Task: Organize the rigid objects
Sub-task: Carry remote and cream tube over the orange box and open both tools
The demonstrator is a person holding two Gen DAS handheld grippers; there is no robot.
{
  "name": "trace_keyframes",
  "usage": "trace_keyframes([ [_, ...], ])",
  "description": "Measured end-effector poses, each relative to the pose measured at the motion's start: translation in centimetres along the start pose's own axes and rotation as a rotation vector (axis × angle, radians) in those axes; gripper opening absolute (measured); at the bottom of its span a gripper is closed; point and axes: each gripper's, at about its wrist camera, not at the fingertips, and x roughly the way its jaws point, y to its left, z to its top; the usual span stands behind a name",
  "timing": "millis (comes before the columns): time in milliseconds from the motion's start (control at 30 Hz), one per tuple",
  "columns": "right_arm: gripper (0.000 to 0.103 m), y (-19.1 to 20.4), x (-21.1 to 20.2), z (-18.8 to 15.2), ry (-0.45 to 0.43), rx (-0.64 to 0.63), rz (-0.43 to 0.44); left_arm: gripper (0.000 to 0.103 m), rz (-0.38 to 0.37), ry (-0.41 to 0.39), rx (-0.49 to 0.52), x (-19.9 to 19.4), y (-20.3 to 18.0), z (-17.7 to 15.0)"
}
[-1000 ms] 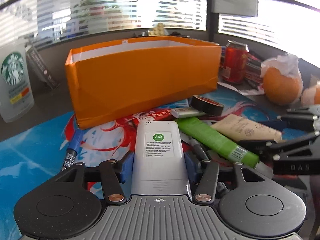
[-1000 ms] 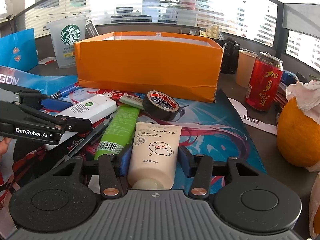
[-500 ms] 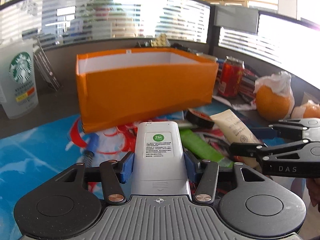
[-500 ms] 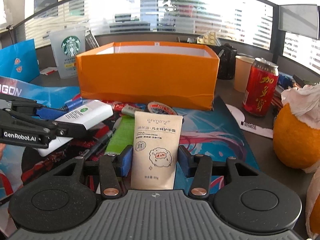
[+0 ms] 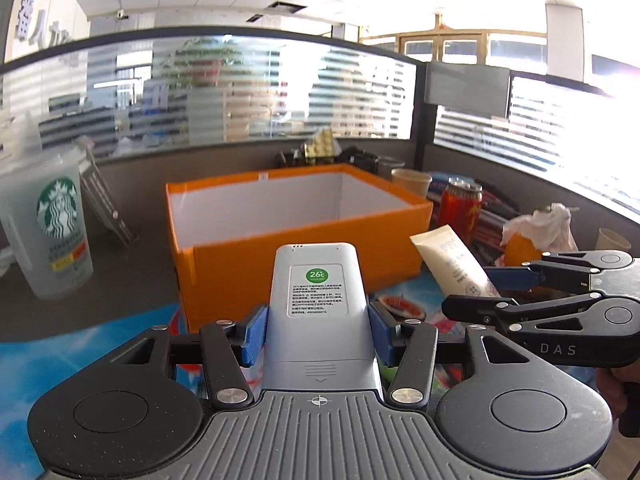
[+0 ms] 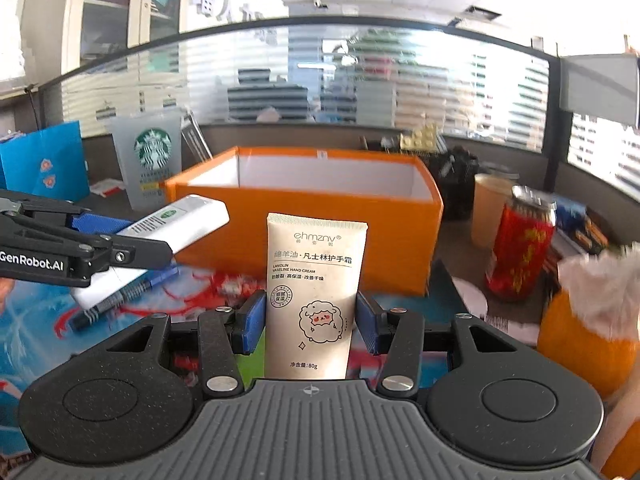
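Observation:
My left gripper (image 5: pixel 317 330) is shut on a white remote control (image 5: pixel 318 304) with a green sticker, held off the mat and pointing at the orange box (image 5: pixel 304 248). My right gripper (image 6: pixel 310 322) is shut on a cream hand cream tube (image 6: pixel 314 292), also lifted, in front of the same orange box (image 6: pixel 340 232). The box stands open with a white inside, and what shows of it looks bare. Each gripper shows in the other's view: the tube (image 5: pixel 452 268) at the right, the remote (image 6: pixel 172 228) at the left.
A Starbucks cup (image 5: pixel 52 236) stands left of the box. A red can (image 6: pixel 520 244), a paper cup (image 6: pixel 490 210) and a wrapped orange (image 6: pixel 588 336) sit to the right. A blue marker (image 6: pixel 124 296) lies on the printed mat (image 5: pixel 80 356).
Both grippers rose with their loads, so the box's inside now shows. The green tube, tape roll and pens on the mat dropped out of sight below.

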Motion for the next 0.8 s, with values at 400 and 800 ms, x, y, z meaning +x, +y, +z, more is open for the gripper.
trace_keyframes([
  [400,0.045,-0.7,1.1,5.7,-0.087,-0.053,0.008,0.051,0.057,-0.091,0.015,0.4,2.0,5.9],
  [800,0.045,-2.1,4.2,11.2,-0.136,-0.077,0.012,0.051,0.086,-0.13,0.024,2.8,3.5,10.7],
])
